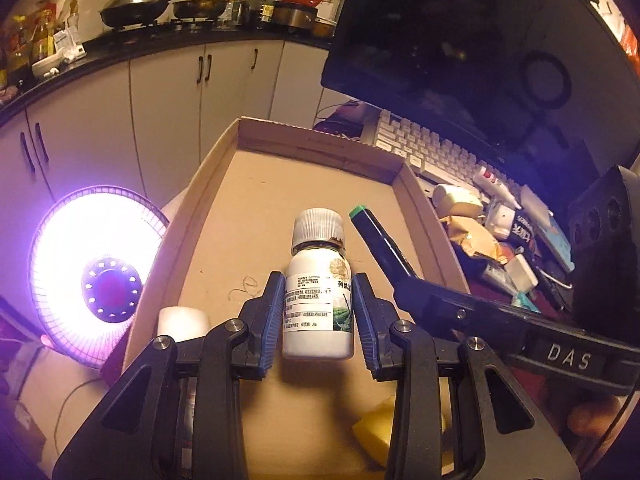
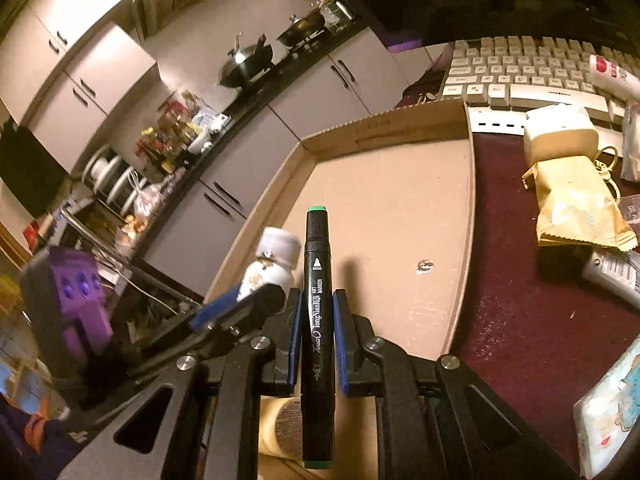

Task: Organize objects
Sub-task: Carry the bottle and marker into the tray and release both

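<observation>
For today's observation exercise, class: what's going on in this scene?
A person is sorting things with two handheld grippers over a shallow cardboard tray. The left gripper holds a white bottle, the right gripper a black marker with green ends. Both hang above the tray floor, not yet set down.

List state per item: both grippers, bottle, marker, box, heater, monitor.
left gripper: jaws shut on white bottle
right gripper: jaws shut on black marker
white bottle: capped, held over box
black marker: capped, held over box
cardboard box: open-topped
heater: on, glowing
monitor: dark
</observation>
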A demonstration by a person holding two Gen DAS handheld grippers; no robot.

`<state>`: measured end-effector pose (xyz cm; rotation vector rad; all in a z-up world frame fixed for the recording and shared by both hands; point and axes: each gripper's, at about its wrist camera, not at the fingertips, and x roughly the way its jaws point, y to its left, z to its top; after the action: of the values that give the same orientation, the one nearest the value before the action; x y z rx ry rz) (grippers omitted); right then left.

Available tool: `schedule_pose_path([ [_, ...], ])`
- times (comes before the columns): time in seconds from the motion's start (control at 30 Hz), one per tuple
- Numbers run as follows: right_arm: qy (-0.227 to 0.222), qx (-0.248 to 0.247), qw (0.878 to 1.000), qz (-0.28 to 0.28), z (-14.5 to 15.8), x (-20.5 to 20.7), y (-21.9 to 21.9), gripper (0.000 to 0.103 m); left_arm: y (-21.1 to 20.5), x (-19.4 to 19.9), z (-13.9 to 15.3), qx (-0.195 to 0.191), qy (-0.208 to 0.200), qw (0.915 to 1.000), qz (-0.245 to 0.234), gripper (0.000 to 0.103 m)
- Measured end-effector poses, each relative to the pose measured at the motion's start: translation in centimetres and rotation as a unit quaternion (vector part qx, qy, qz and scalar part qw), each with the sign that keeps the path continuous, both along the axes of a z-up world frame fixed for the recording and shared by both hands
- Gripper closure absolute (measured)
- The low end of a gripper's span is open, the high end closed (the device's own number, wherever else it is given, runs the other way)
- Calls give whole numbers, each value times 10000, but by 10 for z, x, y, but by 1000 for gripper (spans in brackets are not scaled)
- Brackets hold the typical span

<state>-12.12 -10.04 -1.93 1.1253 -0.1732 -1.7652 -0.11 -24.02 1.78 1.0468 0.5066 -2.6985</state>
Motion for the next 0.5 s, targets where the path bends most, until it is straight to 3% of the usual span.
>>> schedule_pose_path([
  [0.5, 910, 721, 9932, 78, 0, 22, 5, 89, 18, -9, -9, -620, -479, 9969, 9, 69],
])
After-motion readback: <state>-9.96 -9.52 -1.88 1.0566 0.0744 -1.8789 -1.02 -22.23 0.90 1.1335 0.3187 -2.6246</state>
